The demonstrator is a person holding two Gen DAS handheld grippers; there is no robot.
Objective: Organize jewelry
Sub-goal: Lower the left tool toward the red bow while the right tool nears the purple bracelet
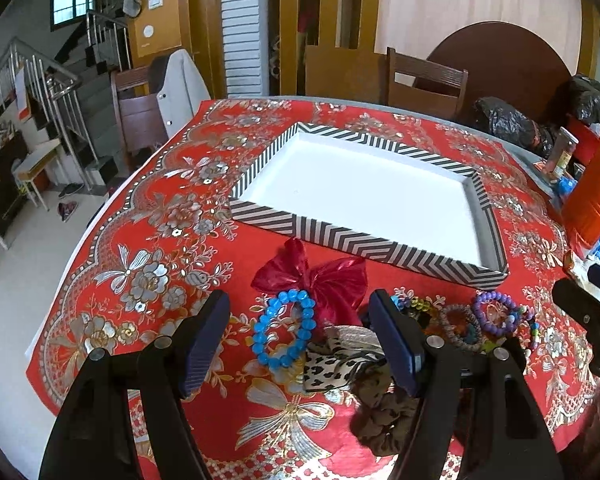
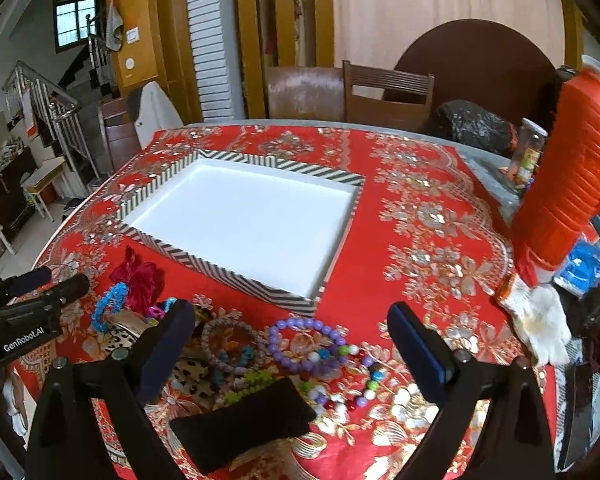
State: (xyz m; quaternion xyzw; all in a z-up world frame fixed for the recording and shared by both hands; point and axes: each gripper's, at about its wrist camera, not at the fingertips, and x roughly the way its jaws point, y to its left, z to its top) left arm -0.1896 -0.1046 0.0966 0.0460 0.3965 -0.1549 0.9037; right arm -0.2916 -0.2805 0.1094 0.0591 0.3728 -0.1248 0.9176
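We find the shallow rectangular tray with black-and-white chevron walls (image 1: 260, 216) holding nothing on its white floor. Our left gripper (image 1: 300, 344) hangs spread wide, the blue bead bracelet (image 1: 284, 330) lying on the cloth between its fingers with the red satin bow (image 1: 320, 276) just beyond; our right gripper (image 2: 292, 344) is likewise spread, above the purple bead bracelet (image 2: 300, 344) and black velvet pad (image 2: 244, 424). All rests on a red floral tablecloth (image 1: 160, 240); wooden chairs and a staircase stand behind.
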